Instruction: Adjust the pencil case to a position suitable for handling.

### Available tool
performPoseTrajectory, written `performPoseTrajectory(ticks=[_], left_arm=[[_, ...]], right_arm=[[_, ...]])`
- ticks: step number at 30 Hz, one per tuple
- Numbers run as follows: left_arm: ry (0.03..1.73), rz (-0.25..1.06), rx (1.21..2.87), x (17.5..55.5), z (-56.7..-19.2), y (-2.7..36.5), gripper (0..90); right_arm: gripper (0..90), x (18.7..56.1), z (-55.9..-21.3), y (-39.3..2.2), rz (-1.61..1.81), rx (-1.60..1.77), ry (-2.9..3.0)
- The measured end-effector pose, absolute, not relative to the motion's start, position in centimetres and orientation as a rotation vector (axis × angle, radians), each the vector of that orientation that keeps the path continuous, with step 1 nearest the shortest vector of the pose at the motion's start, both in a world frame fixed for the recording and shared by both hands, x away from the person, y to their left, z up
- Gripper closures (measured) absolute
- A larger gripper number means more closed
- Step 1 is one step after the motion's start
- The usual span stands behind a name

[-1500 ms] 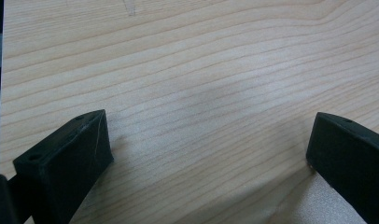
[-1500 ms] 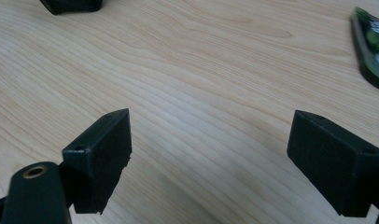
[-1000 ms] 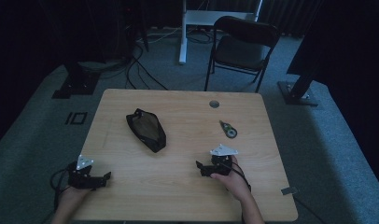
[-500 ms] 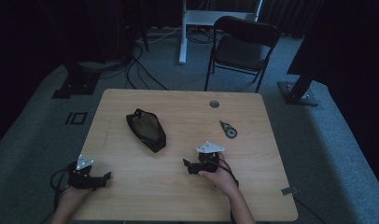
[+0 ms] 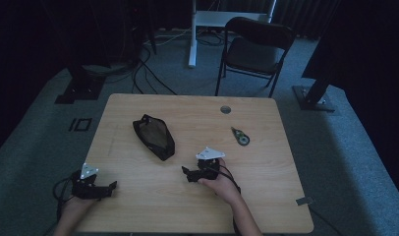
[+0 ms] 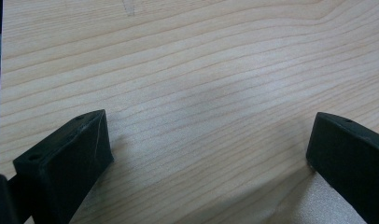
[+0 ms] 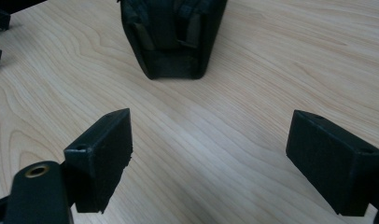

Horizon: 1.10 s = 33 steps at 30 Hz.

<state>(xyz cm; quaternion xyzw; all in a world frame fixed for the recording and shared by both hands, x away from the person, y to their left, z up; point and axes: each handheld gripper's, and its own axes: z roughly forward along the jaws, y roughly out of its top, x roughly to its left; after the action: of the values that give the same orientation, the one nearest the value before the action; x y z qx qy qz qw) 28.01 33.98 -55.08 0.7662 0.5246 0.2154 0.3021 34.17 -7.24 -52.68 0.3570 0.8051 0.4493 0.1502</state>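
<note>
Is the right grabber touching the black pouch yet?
Apart. In the right gripper view, bare wood lies between the open right gripper and the near end of the black pouch. The high view shows the same gap on the table.

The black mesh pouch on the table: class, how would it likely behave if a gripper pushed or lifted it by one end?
The black mesh pouch looks like soft fabric, so it would probably sag when lifted. Lying flat on the table, it seems unlikely to roll or tip. Pushed by the open right gripper, it may buckle rather than slide cleanly.
</note>
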Motion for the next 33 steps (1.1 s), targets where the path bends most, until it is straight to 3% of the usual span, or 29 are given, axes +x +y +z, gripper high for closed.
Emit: performPoseTrajectory(ticks=[15, 33], left_arm=[[1.391, 0.571, 2.032, 28.0, -55.1, 34.0, 0.0], [1.392, 0.571, 2.029, 28.0, -55.1, 34.0, 0.0]], right_arm=[[18.5, 35.0, -52.7, -4.1, 1.328, 1.004, 2.322], [36.9, 36.6, -52.0, -0.7, 1.329, 0.960, 2.327]])
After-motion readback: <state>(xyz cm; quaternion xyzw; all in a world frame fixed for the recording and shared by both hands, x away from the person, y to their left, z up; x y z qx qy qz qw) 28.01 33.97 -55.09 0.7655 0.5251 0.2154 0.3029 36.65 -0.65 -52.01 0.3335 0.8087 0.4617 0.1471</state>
